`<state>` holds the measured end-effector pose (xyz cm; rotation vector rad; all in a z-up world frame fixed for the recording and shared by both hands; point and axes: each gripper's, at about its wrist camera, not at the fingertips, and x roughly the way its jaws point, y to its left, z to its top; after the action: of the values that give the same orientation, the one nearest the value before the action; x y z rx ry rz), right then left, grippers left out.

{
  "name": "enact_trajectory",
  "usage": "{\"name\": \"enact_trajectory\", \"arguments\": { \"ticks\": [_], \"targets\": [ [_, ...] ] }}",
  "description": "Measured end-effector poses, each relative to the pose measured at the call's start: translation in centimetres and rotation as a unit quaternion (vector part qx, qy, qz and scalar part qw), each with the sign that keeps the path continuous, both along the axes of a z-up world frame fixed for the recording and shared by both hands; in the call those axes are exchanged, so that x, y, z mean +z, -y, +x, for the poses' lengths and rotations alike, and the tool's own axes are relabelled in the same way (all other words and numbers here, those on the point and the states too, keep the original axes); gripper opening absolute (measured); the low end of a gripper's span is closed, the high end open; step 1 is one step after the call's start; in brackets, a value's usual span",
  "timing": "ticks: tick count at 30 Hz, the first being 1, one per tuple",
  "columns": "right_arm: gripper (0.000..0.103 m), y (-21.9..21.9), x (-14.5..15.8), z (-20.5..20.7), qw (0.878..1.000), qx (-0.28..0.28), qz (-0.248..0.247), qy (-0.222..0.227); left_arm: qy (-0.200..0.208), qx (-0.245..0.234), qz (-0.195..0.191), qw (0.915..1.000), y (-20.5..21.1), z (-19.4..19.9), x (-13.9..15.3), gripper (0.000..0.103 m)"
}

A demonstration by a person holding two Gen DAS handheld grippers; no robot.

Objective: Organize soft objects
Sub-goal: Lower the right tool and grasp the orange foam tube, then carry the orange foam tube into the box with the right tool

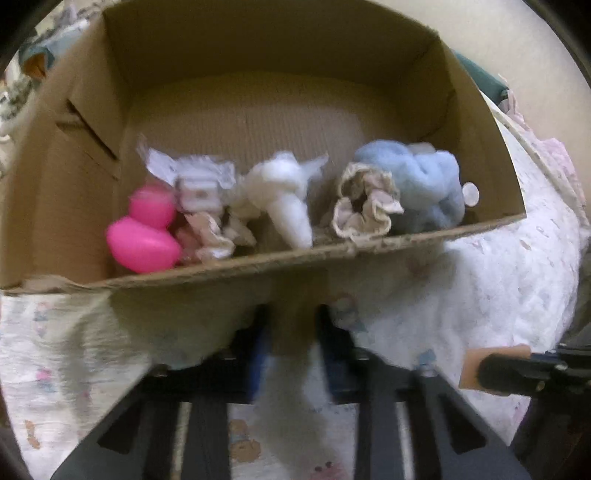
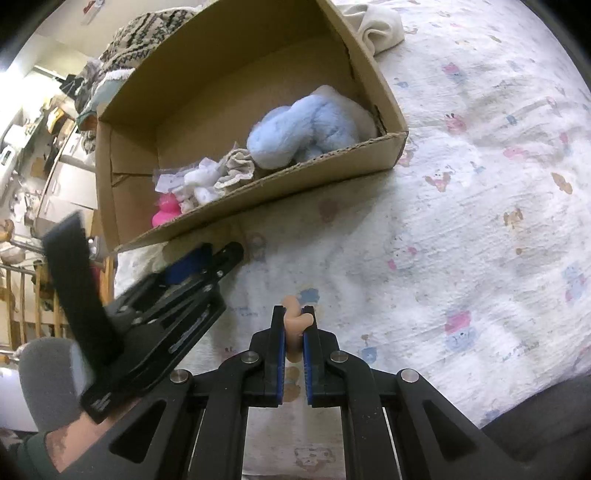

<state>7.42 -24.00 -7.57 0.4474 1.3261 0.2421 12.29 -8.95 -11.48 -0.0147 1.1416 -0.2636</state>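
Observation:
A cardboard box [image 1: 258,264] lies on a printed bedsheet and holds a pink duck toy [image 1: 142,243], a white soft toy [image 1: 286,199], a beige scrunchie [image 1: 364,206] and a blue plush [image 1: 428,184]. My left gripper [image 1: 293,332] hangs just in front of the box's near wall, jaws a little apart with nothing between them; the view is blurred. It also shows in the right wrist view [image 2: 221,258]. My right gripper [image 2: 294,325] is shut on a small peach soft piece [image 2: 297,321] above the sheet, right of the box [image 2: 280,177].
The bedsheet [image 2: 461,240] spreads to the right of the box. A cream cloth [image 2: 380,26] lies beyond the box's far corner. A patterned knit [image 2: 147,26] and cluttered shelves [image 2: 33,147] stand at the left.

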Motion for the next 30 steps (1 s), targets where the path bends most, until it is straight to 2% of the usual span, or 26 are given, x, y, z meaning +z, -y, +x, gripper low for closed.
{"name": "enact_trajectory", "arguments": {
  "ticks": [1, 3, 7, 15, 24, 28, 30],
  "targets": [
    [0.01, 0.0, 0.1, 0.0, 1.0, 0.0, -0.001, 0.002, 0.0, 0.001, 0.0, 1.0, 0.0, 0.0, 0.0, 0.009],
    [0.01, -0.5, 0.2, 0.0, 1.0, -0.001, 0.003, 0.003, -0.004, -0.001, -0.006, 1.0, 0.0, 0.0, 0.3, 0.007],
    [0.01, -0.7, 0.2, 0.1, 1.0, 0.002, 0.005, 0.005, -0.012, 0.003, -0.03, 0.9995, -0.4, 0.0, 1.0, 0.006],
    [0.01, -1.4, 0.8, 0.4, 1.0, 0.008, 0.011, 0.018, -0.015, 0.013, -0.023, 0.9995, -1.7, -1.9, 1.9, 0.006],
    [0.01, -1.7, 2.3, 0.4, 0.999, 0.018, 0.02, 0.043, -0.015, 0.027, 0.02, 0.9993, -3.3, -4.6, 3.7, 0.006],
    [0.01, -1.8, 3.4, 0.2, 0.997, 0.023, 0.019, 0.065, -0.003, 0.049, 0.05, 0.9976, -4.3, -5.5, 5.9, 0.006],
    [0.01, -2.0, 4.1, 0.1, 0.996, 0.026, 0.021, 0.079, 0.012, 0.053, 0.048, 0.9974, -5.1, -6.0, 7.7, 0.006]
  ]
}}
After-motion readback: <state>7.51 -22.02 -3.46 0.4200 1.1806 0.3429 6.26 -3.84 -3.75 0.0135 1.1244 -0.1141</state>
